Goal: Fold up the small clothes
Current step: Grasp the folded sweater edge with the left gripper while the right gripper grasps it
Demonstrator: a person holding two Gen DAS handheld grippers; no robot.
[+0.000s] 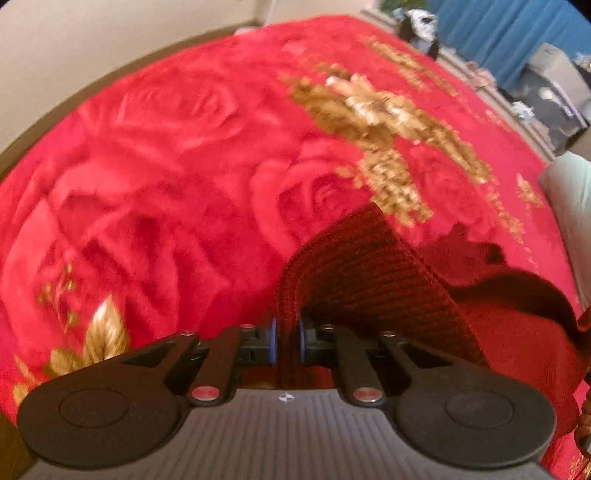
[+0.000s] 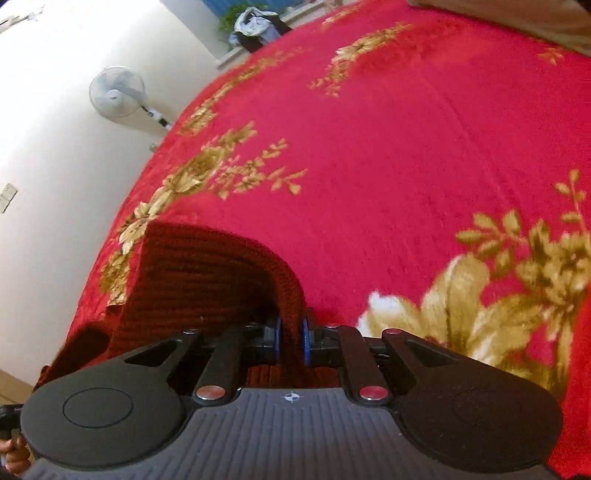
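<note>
A dark red ribbed knit garment (image 1: 369, 266) lies on a red floral blanket (image 1: 177, 155). In the left wrist view my left gripper (image 1: 287, 341) is shut on a raised fold of its ribbed edge, the blue pads pressing the cloth from both sides; the rest of the knit spreads to the right. In the right wrist view my right gripper (image 2: 291, 341) is shut on another ribbed edge of the garment (image 2: 199, 273), which spreads to the left over the blanket (image 2: 388, 147). Both pinched folds stand slightly above the blanket.
The blanket covers a bed with gold flower prints. A white standing fan (image 2: 116, 94) stands by the wall past the bed's left edge. A pile of clothes (image 2: 255, 26) lies at the far end. A pale pillow (image 1: 569, 184) lies at the right edge.
</note>
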